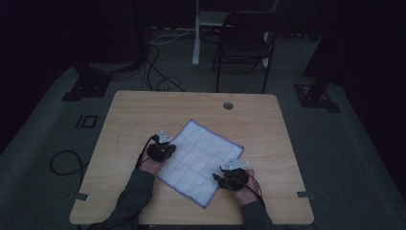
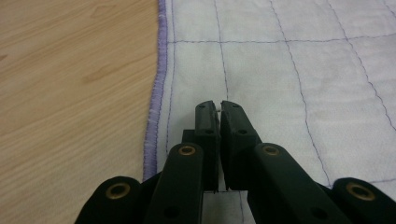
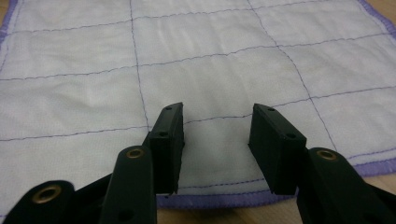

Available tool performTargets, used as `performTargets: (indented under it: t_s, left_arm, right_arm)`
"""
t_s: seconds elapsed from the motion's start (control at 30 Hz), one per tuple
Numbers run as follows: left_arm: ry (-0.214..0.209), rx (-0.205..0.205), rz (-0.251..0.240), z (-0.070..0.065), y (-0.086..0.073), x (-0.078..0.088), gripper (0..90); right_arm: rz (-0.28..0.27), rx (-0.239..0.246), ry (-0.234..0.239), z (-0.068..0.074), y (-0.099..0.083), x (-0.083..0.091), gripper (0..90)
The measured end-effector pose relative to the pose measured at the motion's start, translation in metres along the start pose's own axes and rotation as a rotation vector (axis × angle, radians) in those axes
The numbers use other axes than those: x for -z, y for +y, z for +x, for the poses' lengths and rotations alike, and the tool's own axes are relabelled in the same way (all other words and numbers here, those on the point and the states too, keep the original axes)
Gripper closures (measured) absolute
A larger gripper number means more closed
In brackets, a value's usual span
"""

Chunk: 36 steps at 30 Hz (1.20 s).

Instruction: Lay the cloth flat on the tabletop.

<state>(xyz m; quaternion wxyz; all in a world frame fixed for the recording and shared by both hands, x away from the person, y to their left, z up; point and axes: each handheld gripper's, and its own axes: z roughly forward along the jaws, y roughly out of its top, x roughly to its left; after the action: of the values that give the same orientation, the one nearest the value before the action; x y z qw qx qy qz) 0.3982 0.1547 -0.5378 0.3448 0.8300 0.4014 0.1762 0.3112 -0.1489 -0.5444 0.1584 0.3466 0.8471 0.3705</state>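
While pinching cloth (image 2: 280,74), left claw (image 2: 220,106) shut.

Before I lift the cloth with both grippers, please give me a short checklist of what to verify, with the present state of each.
1. Cloth lies flat on the table: ok.
2. Left gripper shut near the cloth's edge: ok.
3. Left gripper really pinches fabric: cannot tell; a white bit shows between the tips.
4. Right gripper shut on the cloth: not ok; its jaws stand open above it.
5. Right gripper sits over the near hem: ok.
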Motion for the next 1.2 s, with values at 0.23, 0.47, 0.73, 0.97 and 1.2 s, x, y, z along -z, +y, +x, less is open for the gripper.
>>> performTargets:
  t_s: [0.23, 0.47, 0.73, 0.97, 1.2]
  left_arm:
    - [-0.012, 0.021, -0.011, 0.000, -0.009, 0.008, 87.4]
    - [-0.015, 0.034, -0.009, -0.004, -0.016, 0.015, 88.5]
    - [-0.014, 0.054, 0.000, -0.014, -0.024, 0.024, 88.7]
    - [-0.013, 0.069, -0.012, -0.023, -0.031, 0.029, 88.6]
    - [-0.002, 0.070, -0.022, -0.030, -0.036, 0.032, 88.6]
  right_arm:
    - [0.014, 0.008, -0.002, -0.007, 0.002, -0.001, 54.3]
    - [0.019, -0.002, -0.025, -0.014, 0.005, -0.003, 53.9]
    - [0.023, -0.025, -0.057, -0.024, 0.006, -0.003, 53.7]
    - [0.023, -0.032, -0.073, -0.031, 0.006, -0.003, 53.7]
    - [0.011, -0.049, -0.079, -0.037, 0.005, -0.004, 54.0]
